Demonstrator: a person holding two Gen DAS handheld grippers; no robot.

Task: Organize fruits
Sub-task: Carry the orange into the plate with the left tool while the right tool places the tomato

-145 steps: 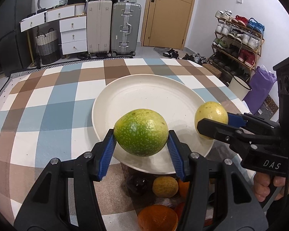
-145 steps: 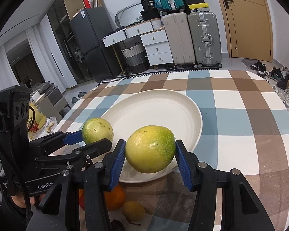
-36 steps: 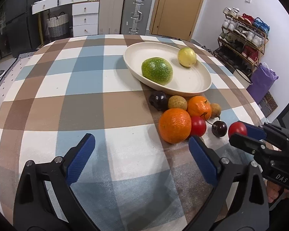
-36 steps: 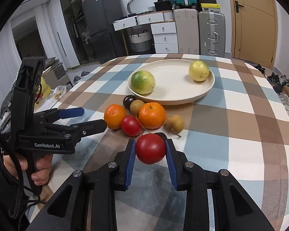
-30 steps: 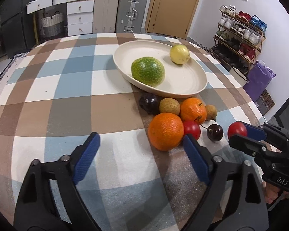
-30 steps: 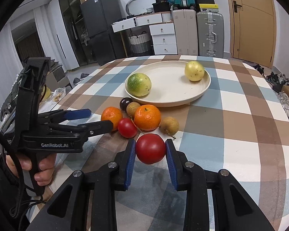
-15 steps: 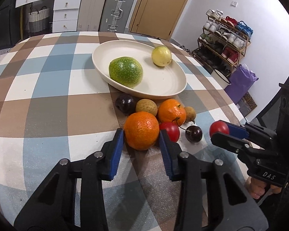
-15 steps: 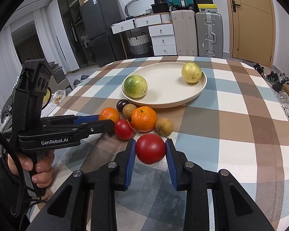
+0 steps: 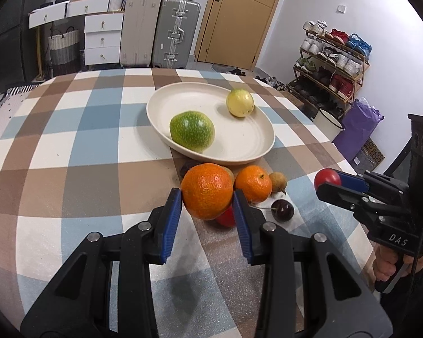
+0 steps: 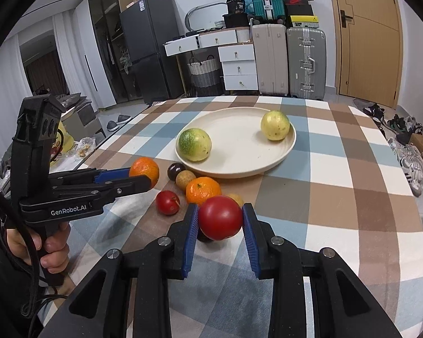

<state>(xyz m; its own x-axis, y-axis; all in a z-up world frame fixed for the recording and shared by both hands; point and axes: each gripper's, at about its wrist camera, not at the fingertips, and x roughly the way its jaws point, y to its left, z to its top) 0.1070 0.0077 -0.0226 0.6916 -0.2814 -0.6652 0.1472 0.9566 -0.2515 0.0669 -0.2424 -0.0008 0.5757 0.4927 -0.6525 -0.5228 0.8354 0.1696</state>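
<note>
My left gripper [image 9: 207, 197] is shut on a large orange [image 9: 207, 190] and holds it just above the table; it also shows in the right wrist view [image 10: 144, 170]. My right gripper [image 10: 219, 219] is shut on a red tomato-like fruit [image 10: 220, 217], held above the cloth. A cream plate [image 9: 248, 143] holds a green speckled fruit [image 9: 191, 131] and a yellow fruit [image 9: 239, 102]. On the cloth before the plate lie a smaller orange [image 9: 252, 183], a small brown fruit [image 9: 277, 180], a dark cherry [image 9: 282, 210] and a small red fruit [image 10: 167, 202].
The round table has a checked brown, blue and white cloth [image 9: 70, 140]. A dark plum [image 10: 175, 170] and a brown fruit [image 10: 184, 179] lie near the plate rim. Suitcases and drawers stand behind; a shoe rack [image 9: 332, 64] is at the right.
My left gripper closed on the large orange and lifted it slightly off the cloth. My right gripper keeps holding the red fruit, nearly still.
</note>
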